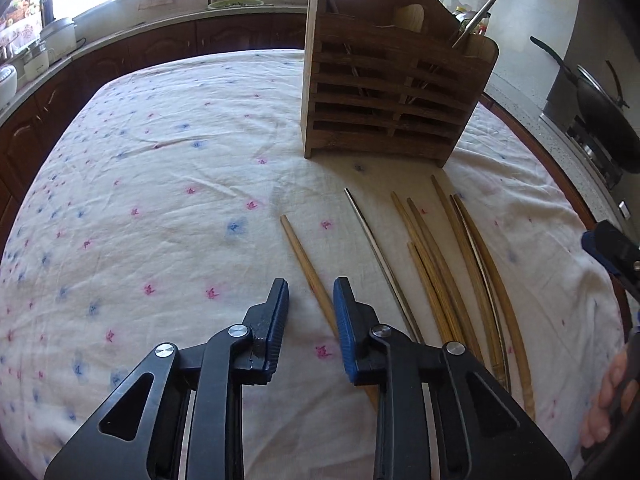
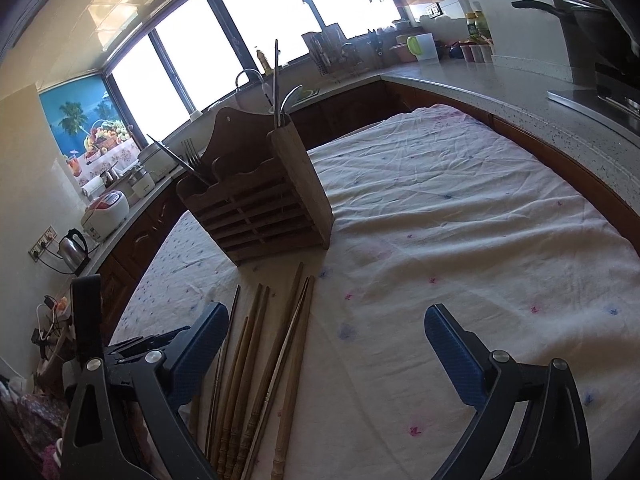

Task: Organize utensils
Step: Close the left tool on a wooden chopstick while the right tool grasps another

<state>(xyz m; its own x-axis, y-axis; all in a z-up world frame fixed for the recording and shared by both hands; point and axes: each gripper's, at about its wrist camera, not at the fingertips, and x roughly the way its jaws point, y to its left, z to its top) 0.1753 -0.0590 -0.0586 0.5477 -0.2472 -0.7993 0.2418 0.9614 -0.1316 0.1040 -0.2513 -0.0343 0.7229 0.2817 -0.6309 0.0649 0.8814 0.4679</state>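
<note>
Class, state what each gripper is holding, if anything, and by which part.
Nothing is held: left gripper and right gripper are open above the loose wooden chopsticks.

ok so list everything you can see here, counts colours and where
slatted brown wooden utensil holder: one, standing on the cloth beyond the chopsticks; metal utensils poke out of its compartments
light brown wooden chopsticks: several, exact count unclear, lying loose on the cloth in front of the holder
thin silver metal chopstick: at least one, among the wooden ones
white floral tablecloth: one, pink and blue flowers, covering the table
black wok: one, on the stove at the right
left claw: black with blue pads, open, over the leftmost wooden chopstick
right claw: black with blue pads, open wide, above the cloth
</note>
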